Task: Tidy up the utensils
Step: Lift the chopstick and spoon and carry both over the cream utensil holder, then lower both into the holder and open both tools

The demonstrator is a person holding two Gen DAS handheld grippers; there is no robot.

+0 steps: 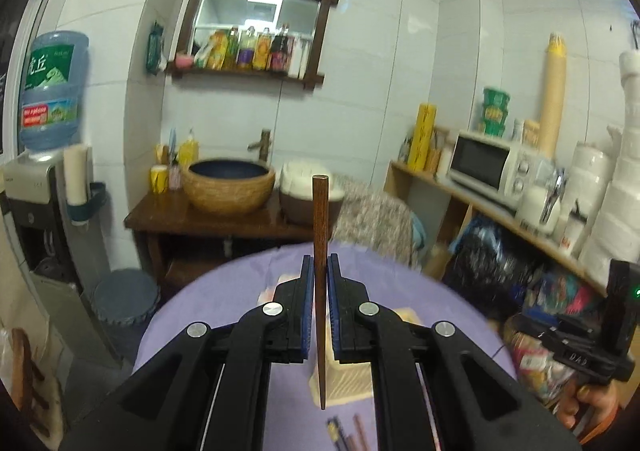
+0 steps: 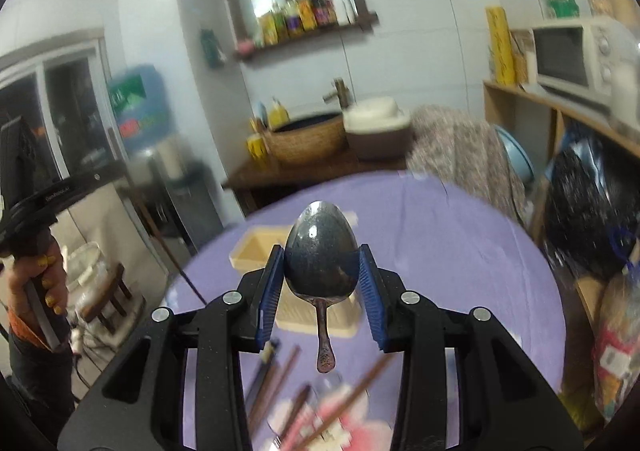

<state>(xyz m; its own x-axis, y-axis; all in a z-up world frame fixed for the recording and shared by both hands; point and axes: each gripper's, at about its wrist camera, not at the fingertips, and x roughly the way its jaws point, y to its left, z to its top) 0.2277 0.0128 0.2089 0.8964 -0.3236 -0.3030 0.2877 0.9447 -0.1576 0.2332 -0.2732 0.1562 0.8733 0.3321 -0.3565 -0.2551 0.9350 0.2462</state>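
The left gripper (image 1: pixel 319 271) clamps a brown chopstick (image 1: pixel 319 235) upright; the right gripper (image 2: pixel 322 275) pinches a metal spoon (image 2: pixel 321 251) by its bowl, handle hanging. Below both, loose chopsticks (image 2: pixel 280 375) lie on the purple desk (image 2: pixel 460 251), with a beige tray (image 2: pixel 256 247) just beyond.

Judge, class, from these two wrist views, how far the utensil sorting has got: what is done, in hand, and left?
Done: nothing certain; the beige organizer's contents are hidden. In hand: the left gripper is shut on a wooden chopstick, the right gripper is shut on a metal spoon, both lifted above the purple tablecloth. Left: several loose chopsticks lie on the cloth, unsorted.
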